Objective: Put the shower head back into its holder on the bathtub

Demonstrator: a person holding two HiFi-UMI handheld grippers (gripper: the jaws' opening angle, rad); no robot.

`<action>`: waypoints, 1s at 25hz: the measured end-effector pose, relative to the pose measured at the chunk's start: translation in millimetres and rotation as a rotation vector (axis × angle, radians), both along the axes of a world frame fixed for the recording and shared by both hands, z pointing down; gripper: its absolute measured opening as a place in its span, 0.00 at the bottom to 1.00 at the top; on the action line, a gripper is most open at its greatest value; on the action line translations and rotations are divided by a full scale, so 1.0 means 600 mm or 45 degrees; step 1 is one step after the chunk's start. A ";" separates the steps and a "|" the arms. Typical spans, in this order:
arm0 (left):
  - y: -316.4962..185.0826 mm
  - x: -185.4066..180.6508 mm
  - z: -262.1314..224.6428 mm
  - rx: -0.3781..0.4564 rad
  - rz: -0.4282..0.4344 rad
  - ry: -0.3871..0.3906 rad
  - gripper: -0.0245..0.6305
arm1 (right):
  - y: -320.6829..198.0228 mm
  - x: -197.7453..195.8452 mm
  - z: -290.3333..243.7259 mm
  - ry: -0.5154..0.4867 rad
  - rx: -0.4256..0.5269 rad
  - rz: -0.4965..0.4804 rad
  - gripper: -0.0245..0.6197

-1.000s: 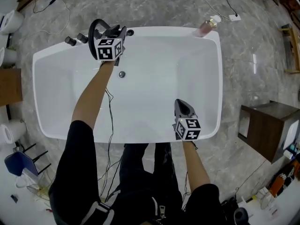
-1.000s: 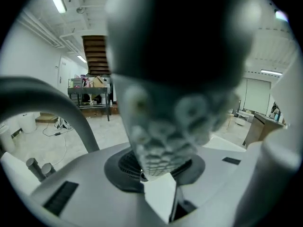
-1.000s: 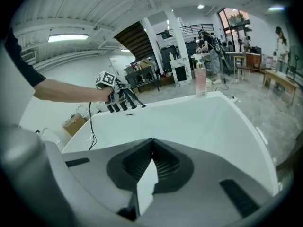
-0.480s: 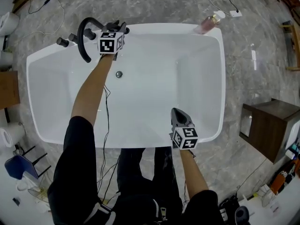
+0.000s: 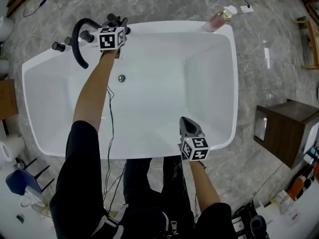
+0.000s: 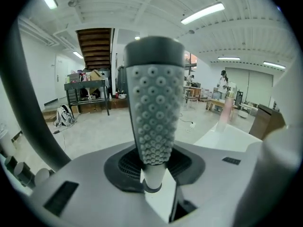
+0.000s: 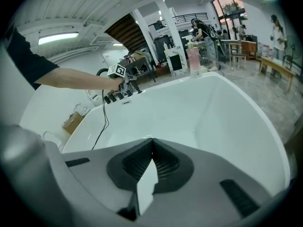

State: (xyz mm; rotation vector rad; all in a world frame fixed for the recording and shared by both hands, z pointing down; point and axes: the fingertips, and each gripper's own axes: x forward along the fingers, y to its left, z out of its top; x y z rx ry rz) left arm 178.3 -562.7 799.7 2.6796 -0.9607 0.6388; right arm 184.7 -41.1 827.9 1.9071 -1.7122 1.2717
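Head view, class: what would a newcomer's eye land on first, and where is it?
A big white bathtub fills the middle. At its far left corner the left gripper grips a grey studded shower head beside a looping black hose, while the right gripper, shut and empty, hovers by the near rim. A pink bottle stands on the far right corner.

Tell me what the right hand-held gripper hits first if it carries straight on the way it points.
Probably the bare inside of the glossy white bathtub: the shut right hand-held gripper aims down into the basin, with nothing in between. The exact spot is unclear.
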 end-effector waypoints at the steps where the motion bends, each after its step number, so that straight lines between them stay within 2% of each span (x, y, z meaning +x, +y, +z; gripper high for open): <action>1: -0.003 -0.001 0.001 -0.012 -0.014 0.012 0.23 | 0.003 -0.003 0.002 -0.003 -0.005 0.000 0.05; 6: -0.012 0.003 0.000 -0.018 -0.036 0.011 0.23 | 0.012 -0.008 0.005 -0.039 -0.004 0.037 0.05; 13: 0.002 0.004 0.045 -0.069 -0.009 -0.133 0.24 | 0.020 -0.005 0.007 -0.084 -0.006 0.087 0.05; 17: 0.007 -0.004 0.049 -0.079 -0.021 -0.099 0.24 | 0.021 -0.011 0.011 -0.109 -0.003 0.104 0.05; 20: 0.013 -0.005 0.049 -0.083 0.011 -0.113 0.24 | 0.024 -0.017 0.014 -0.122 -0.008 0.108 0.05; 23: 0.024 -0.013 0.051 -0.095 0.020 -0.132 0.33 | 0.027 -0.023 0.013 -0.134 -0.007 0.110 0.05; 25: 0.031 -0.022 0.050 -0.113 0.000 -0.109 0.37 | 0.028 -0.026 0.012 -0.142 -0.005 0.109 0.05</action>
